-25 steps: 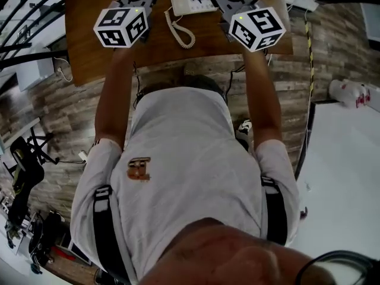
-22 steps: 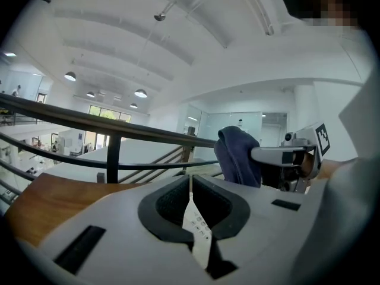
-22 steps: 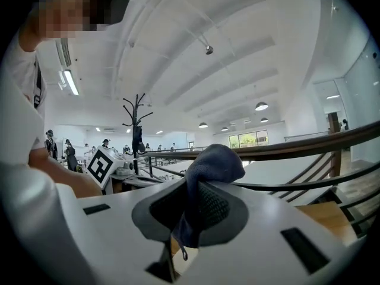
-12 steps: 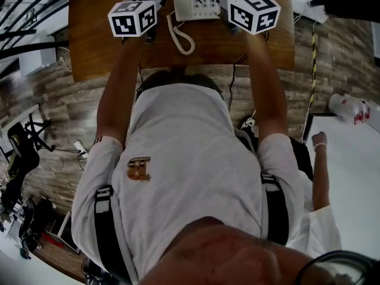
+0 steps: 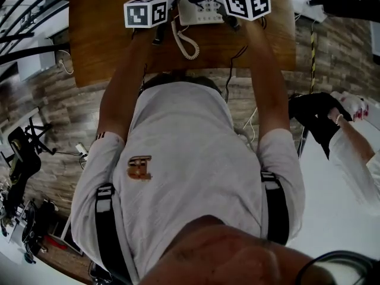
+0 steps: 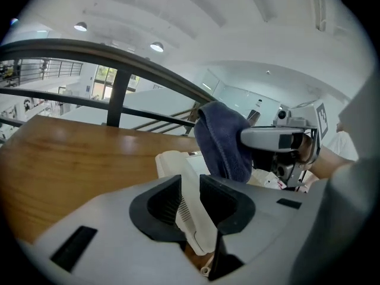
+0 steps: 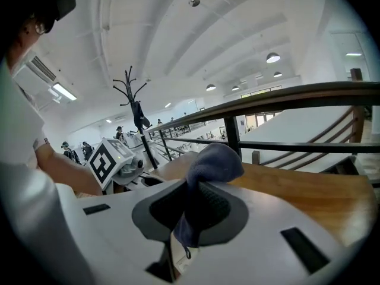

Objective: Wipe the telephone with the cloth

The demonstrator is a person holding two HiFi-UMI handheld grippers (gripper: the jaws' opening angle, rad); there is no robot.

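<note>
Wooden desk (image 5: 101, 34) bears the telephone (image 5: 199, 8); left tongs (image 6: 190, 190) clamp its handset (image 6: 172, 162), likely steadying it; right tongs (image 7: 191, 203) alongside pinch the cloth (image 7: 215, 161).

9 o'clock of telephone (image 5: 200, 8): bare table (image 5: 95, 31), free.
6 o'clock: coiled cord (image 5: 186, 44) blocks.
Left gripper (image 6: 190, 187): handset (image 6: 177, 164) fills jaws.

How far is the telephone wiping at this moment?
Done: the right tool is shut on the blue cloth, and the left tool grips the white handset. In hand: the cloth hangs beside the handset. Left: wiping the telephone; whether any has happened cannot be told.
</note>
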